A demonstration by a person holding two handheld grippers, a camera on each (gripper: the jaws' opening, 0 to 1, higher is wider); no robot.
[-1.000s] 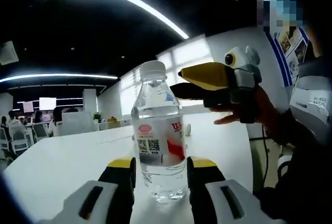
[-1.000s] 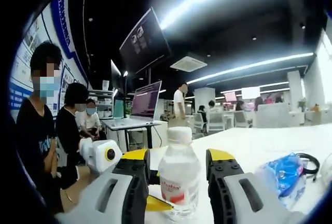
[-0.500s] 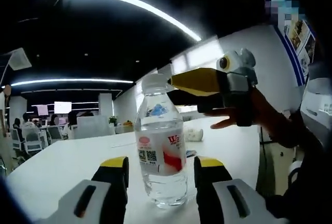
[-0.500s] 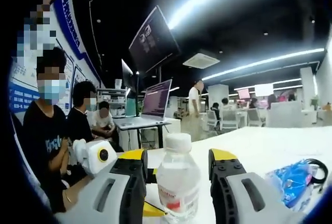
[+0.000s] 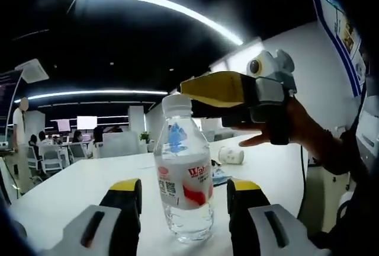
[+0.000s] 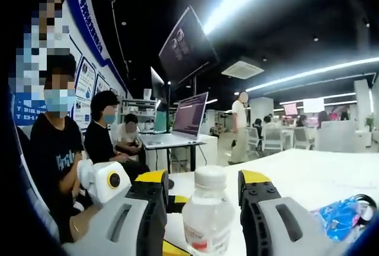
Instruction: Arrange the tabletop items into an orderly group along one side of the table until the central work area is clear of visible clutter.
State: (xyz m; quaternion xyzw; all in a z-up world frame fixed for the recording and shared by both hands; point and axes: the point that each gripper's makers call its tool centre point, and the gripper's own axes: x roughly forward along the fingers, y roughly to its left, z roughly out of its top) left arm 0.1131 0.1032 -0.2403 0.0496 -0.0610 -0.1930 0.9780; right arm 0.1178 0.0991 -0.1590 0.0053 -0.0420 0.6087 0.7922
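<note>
Open laptop, seated onlookers

The water bottle carries a white and red label with red letters starting "Wah"; the rest curves out of sight. Left of those letters on the same label sits a QR code. In the right gripper view the bottle's label print is too blurred to read.

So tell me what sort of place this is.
Probably an open-plan office or lab: long white table, a laptop on a stand, a hanging monitor, and seated people nearby.
</note>
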